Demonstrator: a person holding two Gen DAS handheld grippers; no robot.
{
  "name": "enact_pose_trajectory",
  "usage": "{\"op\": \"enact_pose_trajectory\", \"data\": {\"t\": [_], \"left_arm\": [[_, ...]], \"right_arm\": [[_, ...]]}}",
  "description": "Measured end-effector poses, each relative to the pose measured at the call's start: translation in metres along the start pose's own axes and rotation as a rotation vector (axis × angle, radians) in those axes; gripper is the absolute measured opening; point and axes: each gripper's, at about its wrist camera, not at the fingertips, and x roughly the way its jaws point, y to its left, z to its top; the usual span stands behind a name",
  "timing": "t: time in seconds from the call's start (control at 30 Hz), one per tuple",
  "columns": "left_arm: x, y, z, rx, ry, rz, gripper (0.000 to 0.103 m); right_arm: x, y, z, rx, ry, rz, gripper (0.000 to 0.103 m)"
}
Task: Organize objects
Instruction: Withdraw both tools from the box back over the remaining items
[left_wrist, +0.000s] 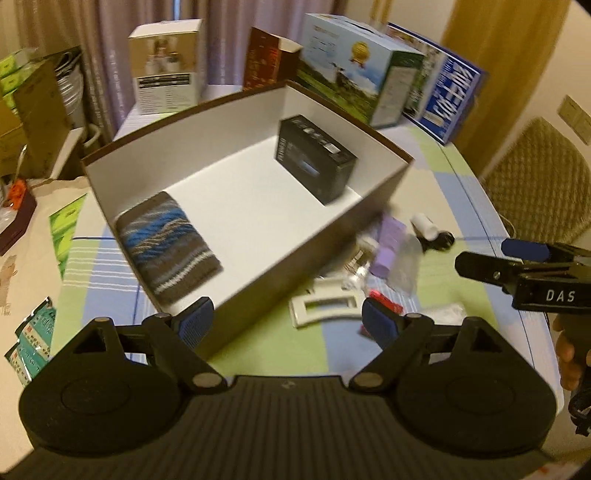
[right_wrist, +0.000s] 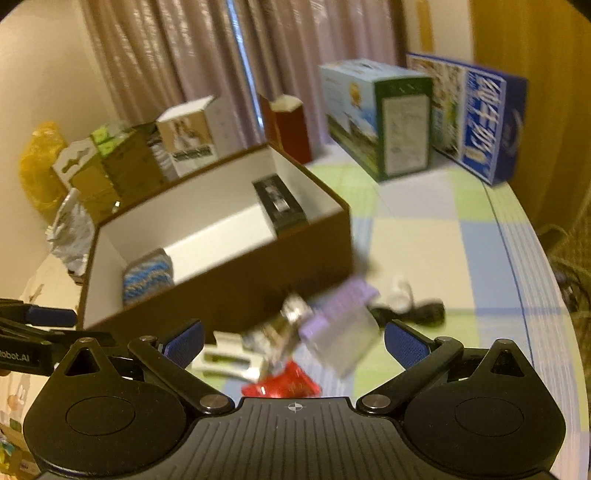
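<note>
Both handheld grippers hover wide apart and empty over the checked tablecloth. The left gripper faces the near corner of a brown open box, which holds a striped knit pouch and a black carton. The right gripper hangs above blurred clutter just outside the box wall: a purple box, a red packet, a white frame.

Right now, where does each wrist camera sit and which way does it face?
Left wrist: on the open left gripper, looking down into the white-lined brown cardboard box; right gripper enters beside it.
Right wrist: on the open right gripper, facing the box's brown wall.
Shared: box, purple packet.
</note>
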Motion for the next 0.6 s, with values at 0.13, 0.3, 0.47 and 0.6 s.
{"op": "enact_pose_trajectory", "data": {"t": [0.13, 0.3, 0.47, 0.6], "left_arm": [[0.003, -0.006, -0.008, 0.010, 0.017, 0.001, 0.085], [0.005, -0.020, -0.020, -0.024, 0.028, 0.024, 0.085], [0.006, -0.042, -0.029, -0.029, 0.034, 0.044, 0.085], [0.010, -0.061, -0.035, -0.041, 0.037, 0.056, 0.085]], "right_arm": [[-0.004, -0.006, -0.015, 0.016, 0.037, -0.007, 0.101], [-0.005, -0.013, -0.026, -0.009, 0.083, 0.012, 0.101], [-0.008, -0.023, -0.036, -0.042, 0.109, 0.039, 0.101], [-0.013, -0.036, -0.042, -0.050, 0.125, 0.062, 0.101]]}}
